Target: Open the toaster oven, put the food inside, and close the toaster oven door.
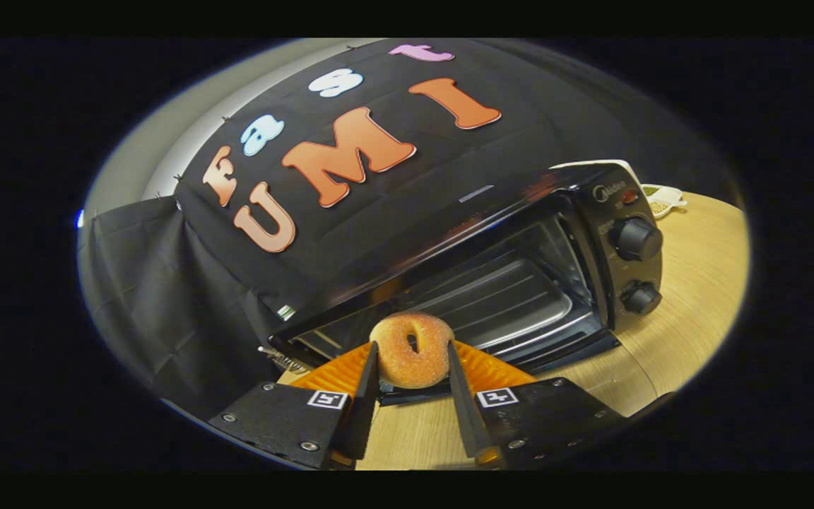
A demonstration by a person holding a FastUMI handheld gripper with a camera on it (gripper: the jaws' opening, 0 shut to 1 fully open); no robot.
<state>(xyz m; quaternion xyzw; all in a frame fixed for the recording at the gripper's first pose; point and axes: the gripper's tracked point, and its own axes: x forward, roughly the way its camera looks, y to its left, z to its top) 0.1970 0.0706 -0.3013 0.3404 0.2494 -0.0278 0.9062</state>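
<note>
Black cloth wall hangs at the far left, a pale wall behind it, and a light wooden table spreads right.

The hand-held gripper grips a sugared ring doughnut between both fingers, just before the open black toaster oven standing on the pale wooden tabletop. A metal baking tray lies inside. Two round black knobs sit on its right panel, one above the other. A small white dish lies behind the oven.
</note>
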